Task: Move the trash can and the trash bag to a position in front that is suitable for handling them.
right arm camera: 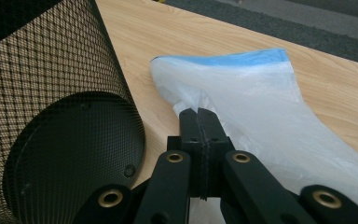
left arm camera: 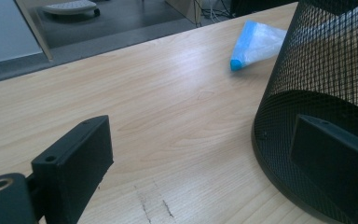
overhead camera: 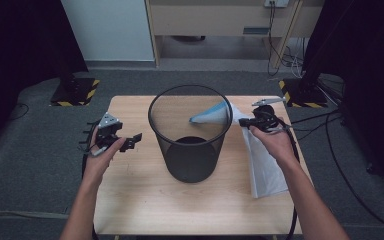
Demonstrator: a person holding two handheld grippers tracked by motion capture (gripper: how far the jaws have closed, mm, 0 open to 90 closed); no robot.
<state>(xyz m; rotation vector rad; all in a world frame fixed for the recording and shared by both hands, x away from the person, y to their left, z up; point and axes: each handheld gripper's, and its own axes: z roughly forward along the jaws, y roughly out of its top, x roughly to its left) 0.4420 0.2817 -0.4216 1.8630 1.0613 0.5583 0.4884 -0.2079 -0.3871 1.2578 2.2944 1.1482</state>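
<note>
A black wire-mesh wastebasket (overhead camera: 190, 135) stands upright in the middle of the wooden table (overhead camera: 145, 200). A thin white plastic bag with a blue top band (overhead camera: 262, 160) lies to its right, its blue end (overhead camera: 211, 115) lifted behind the basket's rim. My right gripper (overhead camera: 244, 121) is shut on the bag's edge (right arm camera: 200, 100), jaws pressed together beside the basket wall (right arm camera: 51, 93). My left gripper (overhead camera: 130, 142) is open to the left of the basket, nothing between its jaws. In the left gripper view the basket (left arm camera: 326, 93) is close on the right and the bag's blue tip (left arm camera: 254, 44) lies beyond.
Bare wood stretches in front of the basket and to its left. Dark carpet surrounds the table. Stand bases with yellow-black tape (overhead camera: 75, 90) sit beyond the far corners, and cables (overhead camera: 325, 125) trail on the floor at the right.
</note>
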